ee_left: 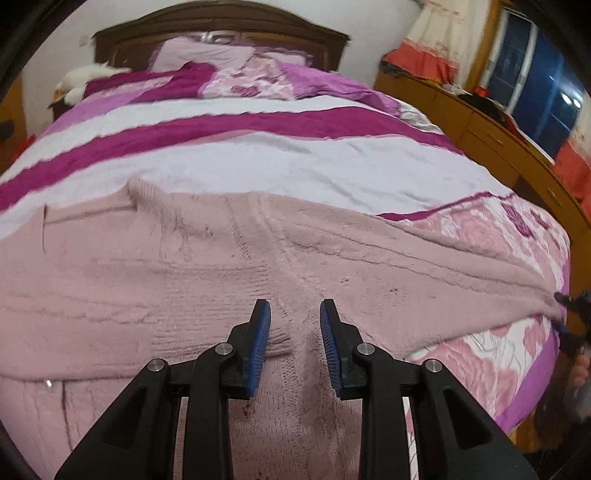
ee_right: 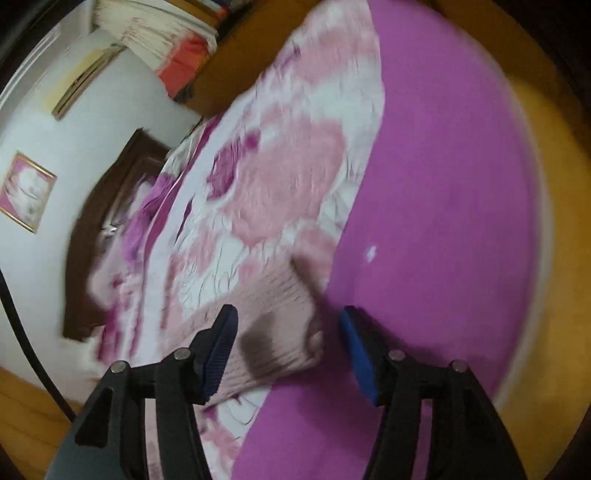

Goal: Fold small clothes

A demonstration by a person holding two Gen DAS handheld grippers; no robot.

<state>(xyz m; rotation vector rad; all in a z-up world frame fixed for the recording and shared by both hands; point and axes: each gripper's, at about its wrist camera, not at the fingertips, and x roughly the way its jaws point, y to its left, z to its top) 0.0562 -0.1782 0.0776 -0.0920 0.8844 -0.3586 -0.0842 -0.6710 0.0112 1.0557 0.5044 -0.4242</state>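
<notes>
A pale pink knitted sweater (ee_left: 207, 266) lies spread flat across the near part of the bed. My left gripper (ee_left: 294, 314) is open just above the sweater's middle near its lower hem, with fabric between the blue pads and not pinched. One sleeve stretches to the right, where my right gripper shows small at the bed's edge (ee_left: 567, 314). In the right wrist view, my right gripper (ee_right: 288, 325) is open around the ribbed sleeve cuff (ee_right: 280, 314), which lies between the fingers at the bed's edge. The view is blurred.
The bed has a purple, white and floral pink cover (ee_left: 258, 162), pillows (ee_left: 207, 55) and a dark wooden headboard (ee_left: 221, 18). A white plush toy (ee_left: 85, 79) lies at the far left. A wooden cabinet (ee_left: 480, 122) and window (ee_left: 535, 85) stand to the right. The floor (ee_right: 554, 221) is yellow wood.
</notes>
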